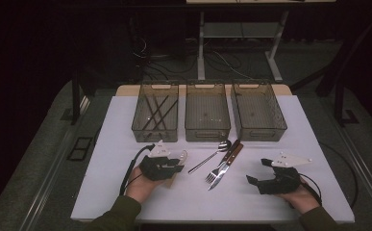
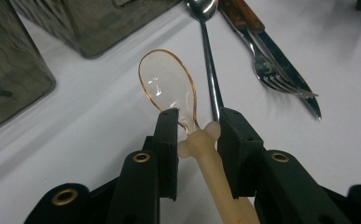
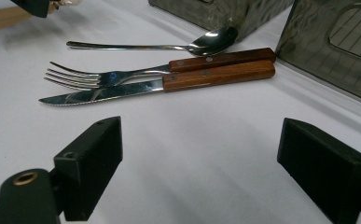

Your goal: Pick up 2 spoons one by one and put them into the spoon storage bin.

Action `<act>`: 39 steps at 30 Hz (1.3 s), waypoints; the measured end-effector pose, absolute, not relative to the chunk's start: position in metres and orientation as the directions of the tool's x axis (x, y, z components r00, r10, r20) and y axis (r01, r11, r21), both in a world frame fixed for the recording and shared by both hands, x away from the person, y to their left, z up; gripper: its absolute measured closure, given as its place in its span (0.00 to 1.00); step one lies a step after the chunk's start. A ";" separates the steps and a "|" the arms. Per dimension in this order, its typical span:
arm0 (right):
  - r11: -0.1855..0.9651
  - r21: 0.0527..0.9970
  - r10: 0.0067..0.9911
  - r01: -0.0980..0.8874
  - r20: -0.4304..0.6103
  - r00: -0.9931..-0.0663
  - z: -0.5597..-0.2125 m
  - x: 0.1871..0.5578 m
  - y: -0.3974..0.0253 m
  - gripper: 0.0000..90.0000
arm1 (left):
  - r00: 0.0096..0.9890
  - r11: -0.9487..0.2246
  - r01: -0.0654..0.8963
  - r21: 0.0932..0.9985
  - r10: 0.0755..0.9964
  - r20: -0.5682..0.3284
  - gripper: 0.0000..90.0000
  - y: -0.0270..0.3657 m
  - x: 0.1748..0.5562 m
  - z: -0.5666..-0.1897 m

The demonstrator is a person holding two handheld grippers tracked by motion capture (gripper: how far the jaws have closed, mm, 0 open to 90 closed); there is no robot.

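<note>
The left gripper (image 2: 197, 123) sits low over the white table (image 1: 126, 192), left of centre, its jaws set either side of a clear spoon (image 2: 169, 84) with a pale cream handle. Whether they actually press on the handle or stand just off it, I cannot tell; there looks to be a sliver of gap on each side in the left gripper view. The spoon's bowl, rimmed in orange, points away from the gripper toward the bins.

Just beside it to the right lies a metal spoon (image 2: 210, 70), its handle running close past the right jaw. Further right are a fork (image 3: 122, 74) and a knife (image 3: 169, 86), both with wooden handles, lying side by side and touching (the fork nearer the metal spoon).

The right gripper (image 1: 260, 171) rests at the right of the table, well apart from the cutlery, its jaws spread wide with nothing between them.

Three smoky bins stand in a row along the far edge: the left bin (image 1: 155, 113) holds thin dark sticks, the middle bin (image 1: 207, 113) and right bin (image 1: 258, 111) look bare.
</note>
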State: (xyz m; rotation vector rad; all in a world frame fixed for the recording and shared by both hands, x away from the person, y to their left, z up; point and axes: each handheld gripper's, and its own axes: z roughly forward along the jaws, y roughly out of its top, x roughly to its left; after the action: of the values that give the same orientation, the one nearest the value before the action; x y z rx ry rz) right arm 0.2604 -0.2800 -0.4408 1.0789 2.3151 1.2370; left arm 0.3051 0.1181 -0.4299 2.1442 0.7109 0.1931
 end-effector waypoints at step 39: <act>0.316 0.825 0.744 0.469 0.092 -0.662 -0.438 0.259 -0.283 0.15 | 0.812 -0.360 0.394 0.846 0.567 -0.137 0.77 0.059 0.405 -0.356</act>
State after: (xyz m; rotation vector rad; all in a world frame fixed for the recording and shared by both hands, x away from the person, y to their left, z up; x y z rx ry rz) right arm 0.2594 -0.2829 -0.4377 1.0906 2.2816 1.2724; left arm 0.4052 0.0592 -0.3563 1.9965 0.7138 0.2184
